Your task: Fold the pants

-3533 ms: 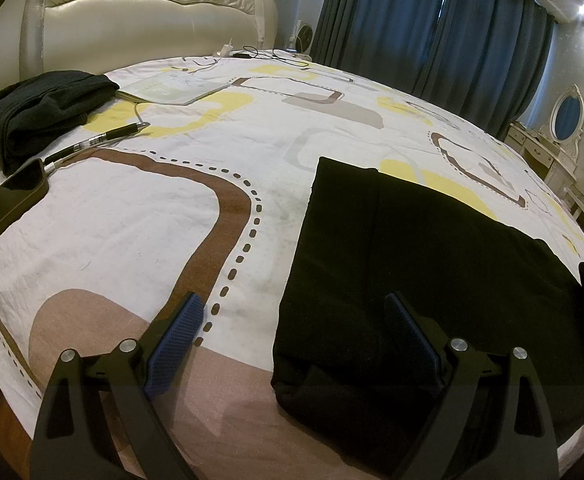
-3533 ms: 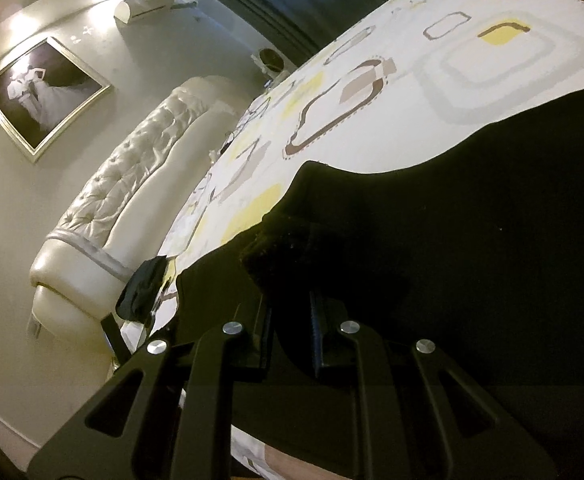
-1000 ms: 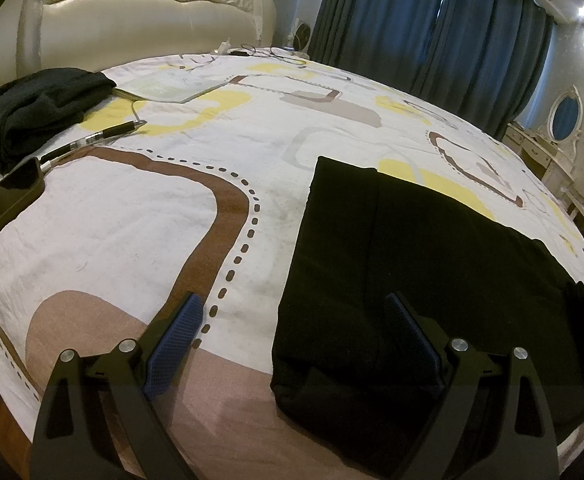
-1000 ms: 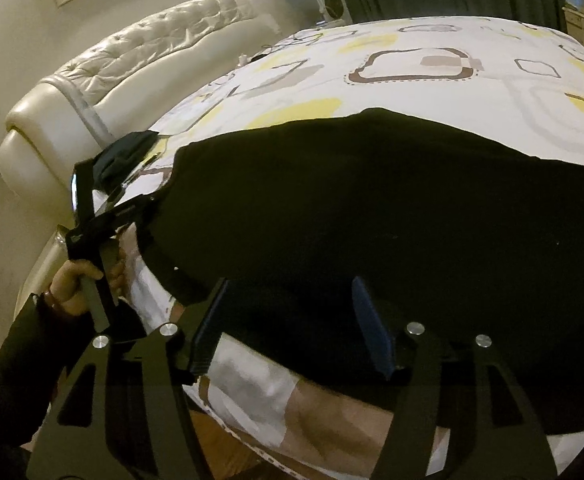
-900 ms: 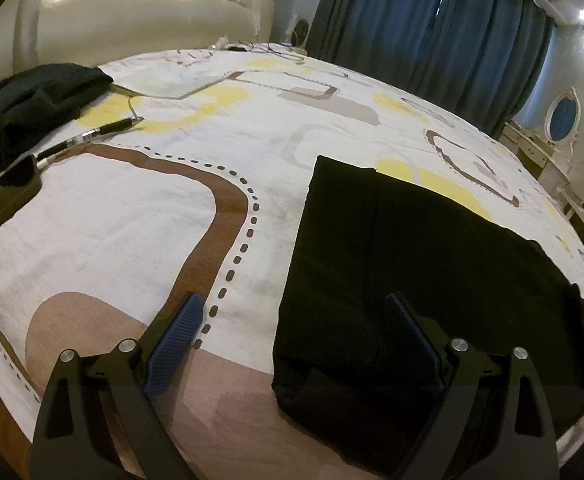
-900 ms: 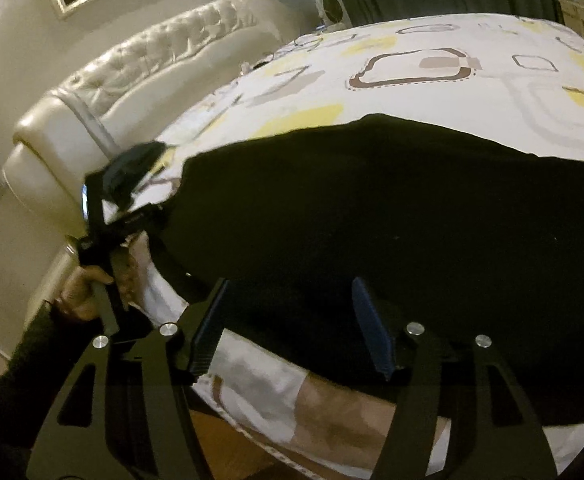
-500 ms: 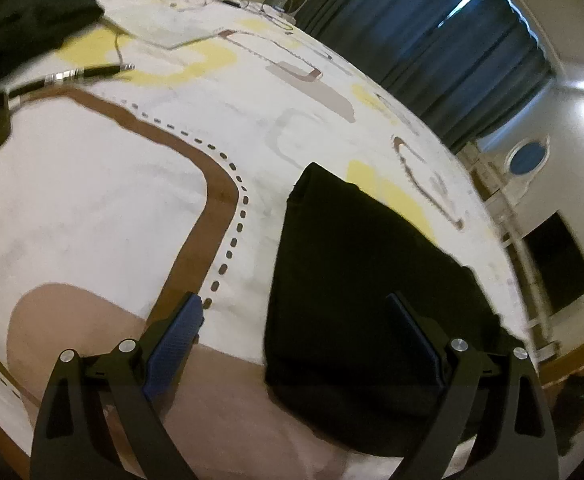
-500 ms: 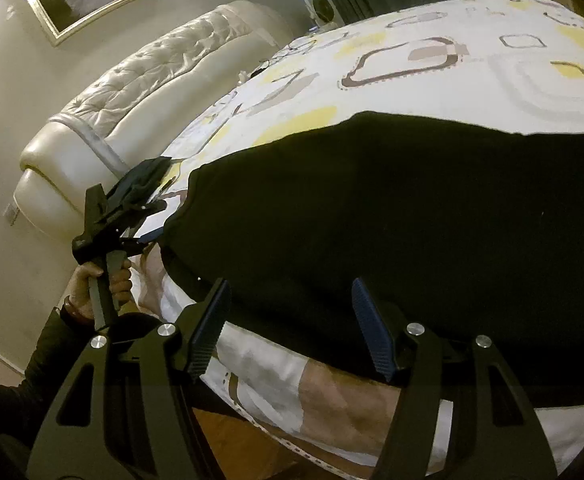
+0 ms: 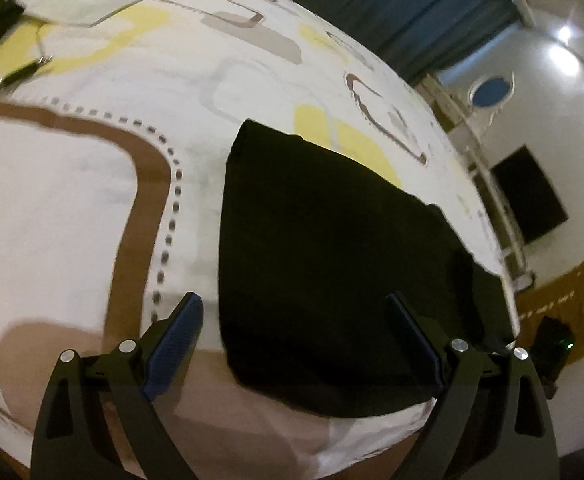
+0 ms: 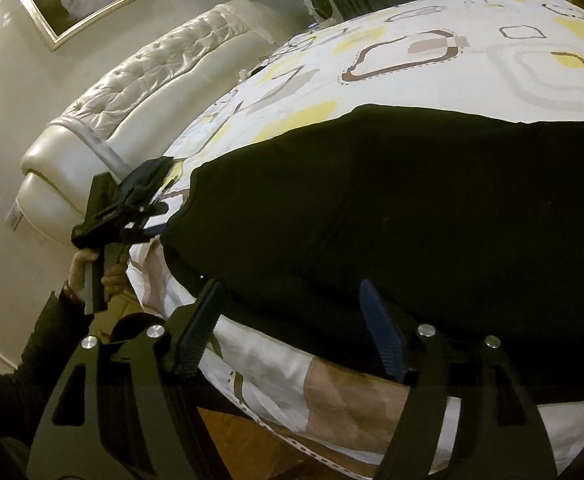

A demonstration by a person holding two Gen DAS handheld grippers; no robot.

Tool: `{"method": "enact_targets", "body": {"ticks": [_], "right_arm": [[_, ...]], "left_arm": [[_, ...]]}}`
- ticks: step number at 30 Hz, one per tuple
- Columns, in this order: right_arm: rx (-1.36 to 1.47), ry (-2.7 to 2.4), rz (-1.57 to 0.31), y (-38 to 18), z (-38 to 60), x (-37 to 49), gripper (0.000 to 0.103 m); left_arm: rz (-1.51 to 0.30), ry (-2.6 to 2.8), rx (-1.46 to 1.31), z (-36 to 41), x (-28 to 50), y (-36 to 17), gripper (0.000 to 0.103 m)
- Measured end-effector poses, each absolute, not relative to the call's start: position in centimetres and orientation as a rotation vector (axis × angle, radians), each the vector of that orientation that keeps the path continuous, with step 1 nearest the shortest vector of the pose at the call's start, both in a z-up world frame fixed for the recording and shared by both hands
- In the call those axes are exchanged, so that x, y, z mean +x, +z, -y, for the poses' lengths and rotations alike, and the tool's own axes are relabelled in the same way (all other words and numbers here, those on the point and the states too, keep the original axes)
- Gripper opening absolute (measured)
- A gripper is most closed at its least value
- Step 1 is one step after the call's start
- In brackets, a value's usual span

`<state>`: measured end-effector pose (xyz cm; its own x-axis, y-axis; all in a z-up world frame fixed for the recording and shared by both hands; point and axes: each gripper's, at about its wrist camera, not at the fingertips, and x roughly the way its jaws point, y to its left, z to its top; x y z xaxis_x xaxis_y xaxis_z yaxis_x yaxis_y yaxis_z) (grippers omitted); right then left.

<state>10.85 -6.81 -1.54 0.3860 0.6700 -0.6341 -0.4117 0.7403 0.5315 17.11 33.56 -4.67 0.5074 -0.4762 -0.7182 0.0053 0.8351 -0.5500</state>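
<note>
The black pants (image 9: 324, 260) lie folded flat on the patterned bed sheet (image 9: 71, 208), their near edge close to the bed's front rim. My left gripper (image 9: 292, 308) hangs open just in front of them, its jaws wide and empty; the pants' left corner lies below the gap. In the right wrist view the pants (image 10: 412, 200) fill the middle. My right gripper (image 10: 292, 292) sits over their near edge with its jaws opening, fabric under the gap and the pads off it. A hand (image 10: 87, 264) holds the left gripper (image 10: 157, 220) at the pants' left end.
A tufted cream headboard (image 10: 151, 92) stands at the bed's far left, with a dark garment (image 10: 151, 172) near it. A pen (image 9: 23, 70) lies on the sheet. Blue curtains (image 9: 412, 8), a vanity mirror (image 9: 492, 92) and a dark wall screen (image 9: 528, 200) lie beyond the bed.
My right gripper let go of the bunched fabric it held and its jaws have spread wider. The left gripper has tipped downward and swung right, so the headboard left its view.
</note>
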Motion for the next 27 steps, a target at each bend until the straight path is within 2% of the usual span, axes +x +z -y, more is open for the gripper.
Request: {"method": "enact_targets", "body": {"ticks": [19, 27], "right_arm": [[0.324, 0.716, -0.967, -1.7, 6.4, 11.0, 0.071], [0.266, 0.693, -0.966, -1.4, 5.6, 10.6, 0.071]], "left_arm": [[-1.007, -0.515, -0.749, -33.6, 20.1, -7.1, 0.091], [-1.012, -0.449, -0.606, -32.2, 19.1, -6.5, 0.091]]}}
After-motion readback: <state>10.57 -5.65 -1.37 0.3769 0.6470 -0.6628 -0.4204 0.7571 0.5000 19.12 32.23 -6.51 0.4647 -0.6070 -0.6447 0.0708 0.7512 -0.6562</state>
